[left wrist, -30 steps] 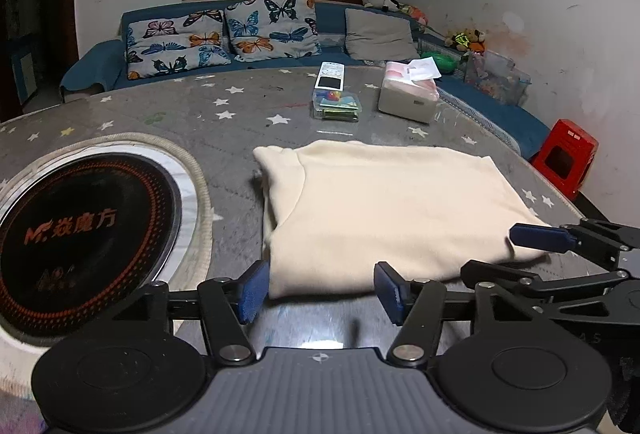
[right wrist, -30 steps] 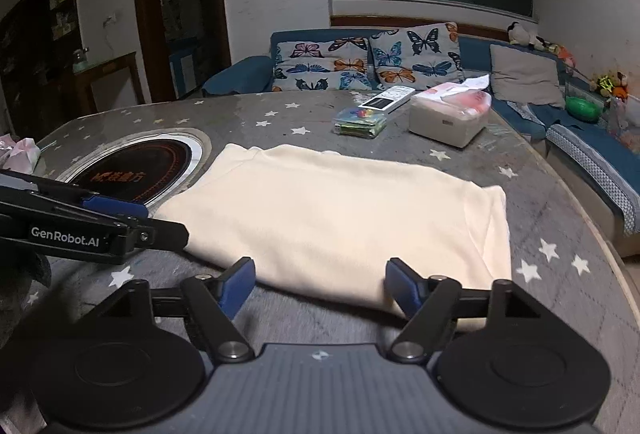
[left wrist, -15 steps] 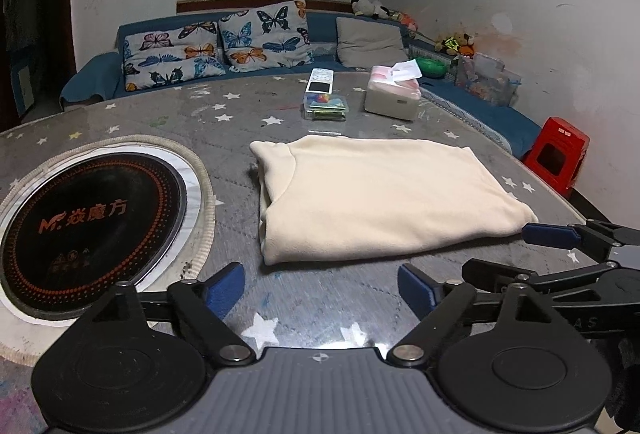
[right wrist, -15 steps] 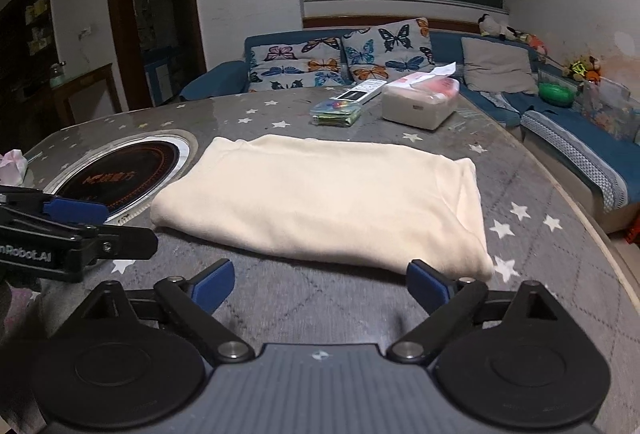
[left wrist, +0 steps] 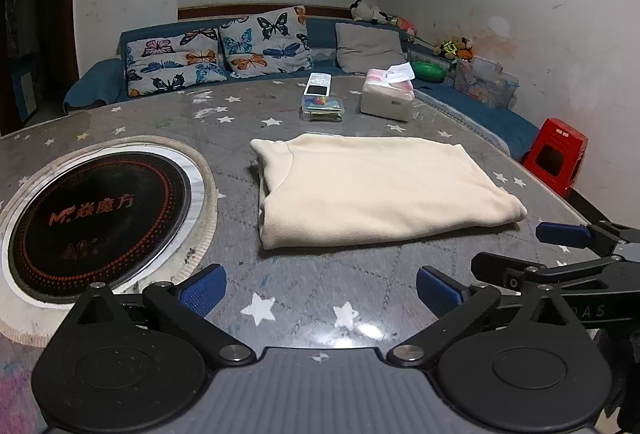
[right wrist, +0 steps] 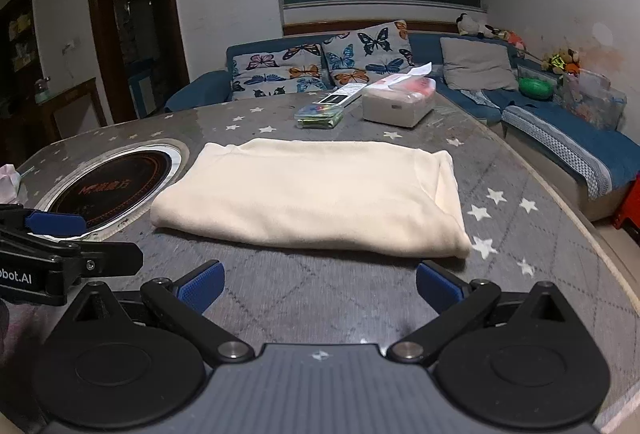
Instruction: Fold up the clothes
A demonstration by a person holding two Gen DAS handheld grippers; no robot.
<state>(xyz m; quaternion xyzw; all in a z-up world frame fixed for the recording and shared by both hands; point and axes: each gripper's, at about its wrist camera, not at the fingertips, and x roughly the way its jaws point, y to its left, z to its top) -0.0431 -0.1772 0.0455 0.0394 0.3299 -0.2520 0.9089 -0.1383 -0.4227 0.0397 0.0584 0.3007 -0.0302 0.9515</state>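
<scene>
Both hand-held grippers, left point(left wrist: 320, 288) & right point(right wrist: 320, 286), just opened wide, empty, short of folded garment point(left wrist: 376, 189).

We record a round table point(left wrist: 168, 121) covered in a grey cloth printed with white stars. Set into its left part we find a black round induction hob point(left wrist: 96, 209) ringed in white, bearing orange lettering. At centre lies a folded cream garment point(left wrist: 380, 189), flat on the cloth. Beyond it, toward the far edge, we list a small clear box of coloured items point(left wrist: 323, 107) with a white remote control point(left wrist: 318, 86) just behind it, and beside these a white tissue box point(left wrist: 387, 98).
</scene>
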